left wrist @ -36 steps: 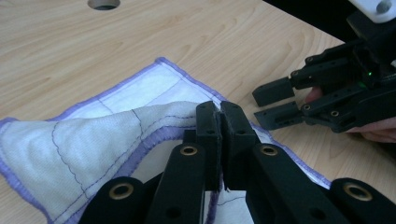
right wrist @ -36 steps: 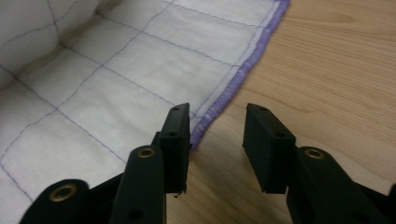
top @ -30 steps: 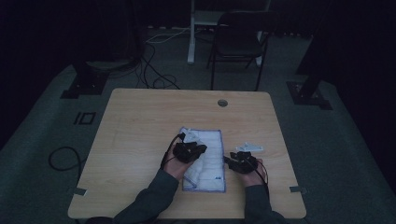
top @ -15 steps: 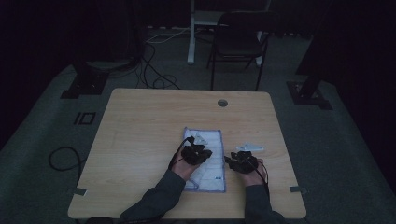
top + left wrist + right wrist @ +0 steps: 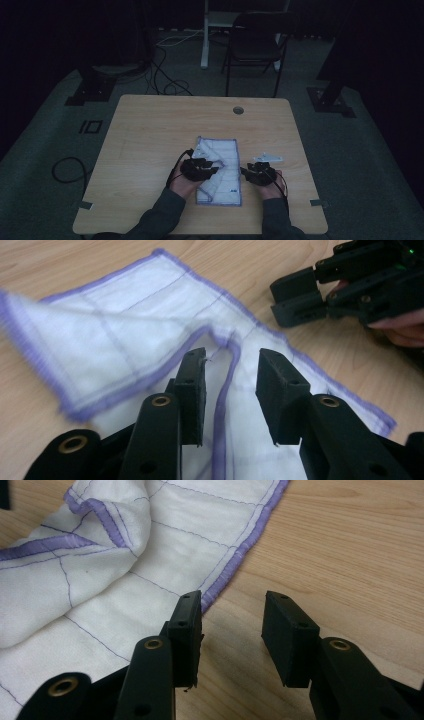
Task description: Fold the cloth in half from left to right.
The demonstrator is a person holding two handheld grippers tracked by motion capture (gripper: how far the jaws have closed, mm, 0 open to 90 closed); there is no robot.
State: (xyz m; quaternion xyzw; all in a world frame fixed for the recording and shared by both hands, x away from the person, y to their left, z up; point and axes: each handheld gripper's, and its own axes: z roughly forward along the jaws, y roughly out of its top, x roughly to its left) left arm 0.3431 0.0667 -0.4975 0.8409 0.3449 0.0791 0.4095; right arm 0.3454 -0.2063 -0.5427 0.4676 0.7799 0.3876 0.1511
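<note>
Right gripper (image 5: 232, 625) with jaws parted, empty, over wooden table (image 5: 350, 545); left jaw beside purple-edged white cloth (image 5: 100, 575).

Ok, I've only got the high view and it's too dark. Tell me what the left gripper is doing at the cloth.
Observer: In the left gripper view, the left gripper is open, and a purple-hemmed edge of the white cloth runs up between its jaws.
Operator: Now the right one. Report it.
Observer: The right gripper is open too. Its jaws sit over bare wooden table, just beside the cloth's purple hem.
Operator: Say whether the cloth lies flat.
Observer: Not fully. The right gripper view shows a raised fold with the hem turned over onto the cloth.
</note>
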